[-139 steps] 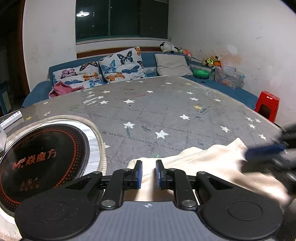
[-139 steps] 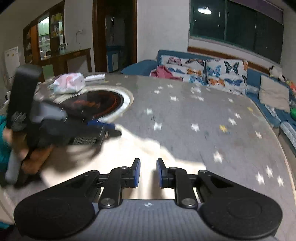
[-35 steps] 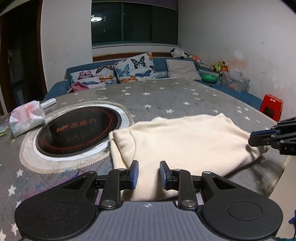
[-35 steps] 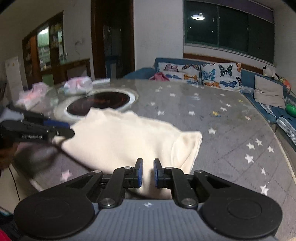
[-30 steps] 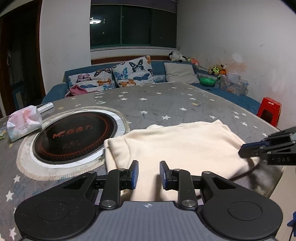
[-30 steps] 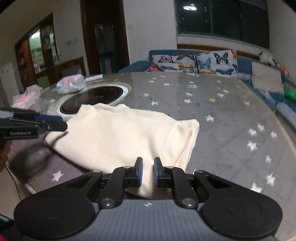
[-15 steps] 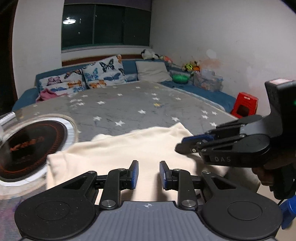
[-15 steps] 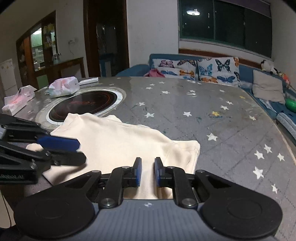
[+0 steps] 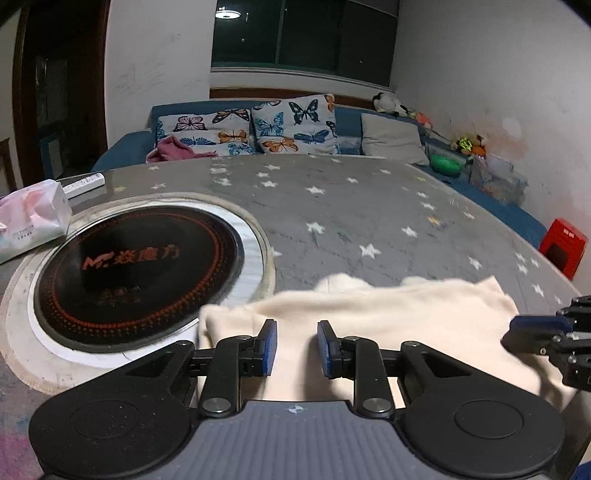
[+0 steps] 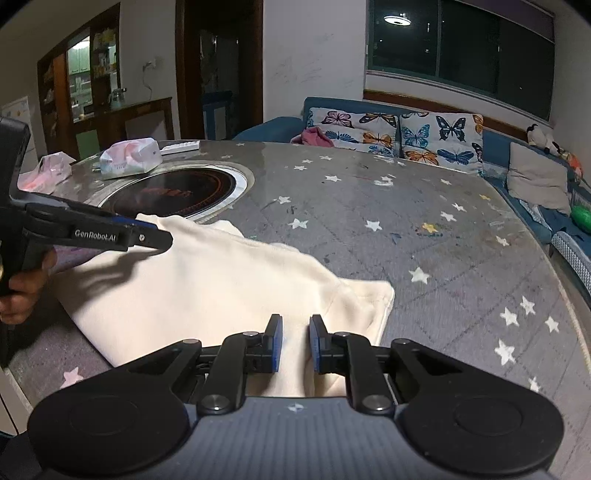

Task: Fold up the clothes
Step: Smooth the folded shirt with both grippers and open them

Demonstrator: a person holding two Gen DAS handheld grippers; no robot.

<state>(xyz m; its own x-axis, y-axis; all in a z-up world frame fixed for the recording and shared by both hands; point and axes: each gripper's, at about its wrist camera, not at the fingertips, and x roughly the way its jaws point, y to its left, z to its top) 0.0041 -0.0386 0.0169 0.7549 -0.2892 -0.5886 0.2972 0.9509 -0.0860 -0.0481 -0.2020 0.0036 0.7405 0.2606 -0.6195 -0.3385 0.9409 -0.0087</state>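
Since half a second ago I've swung my left gripper (image 9: 294,343) back over the cream garment's (image 10: 207,280) near-edge corner; both grippers' jaws gape, ungrasping, right gripper (image 10: 294,341) alongside for the next fold.

White walls (image 9: 461,74), dark window (image 9: 303,33), ceiling lamp (image 9: 228,14), blue sofa (image 10: 280,127), 2 butterfly cushions (image 9: 295,123), red stool (image 9: 563,247)

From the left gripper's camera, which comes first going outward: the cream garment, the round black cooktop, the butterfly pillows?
1. cream garment: right under the left gripper.
2. round black cooktop: ahead, to the left.
3. butterfly pillows: far back, on the sofa.
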